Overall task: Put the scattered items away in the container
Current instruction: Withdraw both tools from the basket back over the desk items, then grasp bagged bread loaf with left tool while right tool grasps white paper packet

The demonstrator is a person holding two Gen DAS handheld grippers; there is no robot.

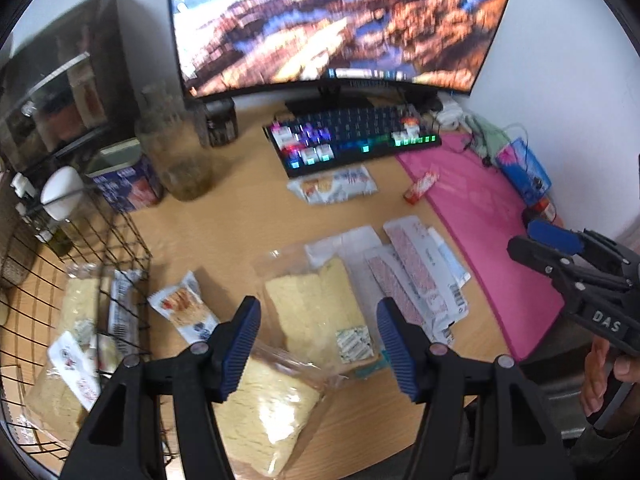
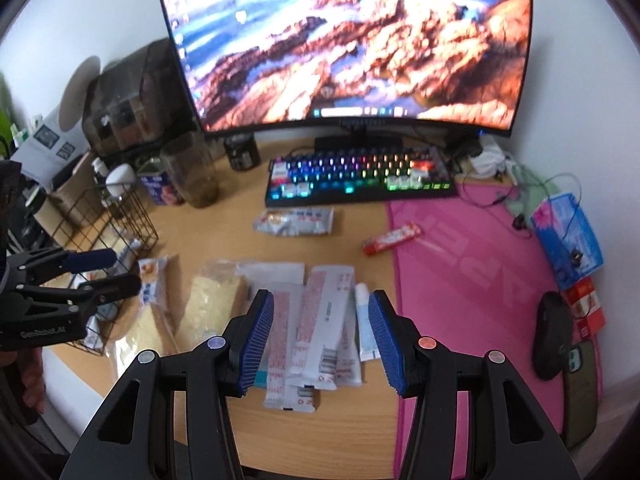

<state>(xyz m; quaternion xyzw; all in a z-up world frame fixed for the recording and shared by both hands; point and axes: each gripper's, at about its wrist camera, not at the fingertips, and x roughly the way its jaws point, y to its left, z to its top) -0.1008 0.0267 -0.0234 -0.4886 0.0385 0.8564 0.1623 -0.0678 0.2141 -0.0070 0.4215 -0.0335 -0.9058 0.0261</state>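
Note:
My left gripper (image 1: 318,320) stands open above a clear packet of dried noodles (image 1: 316,312); a second noodle packet (image 1: 264,412) lies lower between its fingers, untouched by the pads. The black wire basket (image 1: 120,240) at the left holds noodle and snack packets, and a small snack packet (image 1: 184,312) lies beside it. My right gripper (image 2: 320,312) hangs open over a pile of white-and-red sachets (image 2: 324,320), with a small tube (image 2: 366,328) to their right. A snack packet (image 2: 294,220) and a red candy bar (image 2: 392,238) lie farther back.
A lit keyboard (image 2: 360,180) and a curved monitor (image 2: 352,48) stand at the back. A pink mat (image 2: 472,272) at the right carries a mouse (image 2: 552,336), a phone (image 2: 580,392) and a blue box (image 2: 568,240). A jar (image 1: 180,156) and a tin (image 1: 128,188) stand behind the basket.

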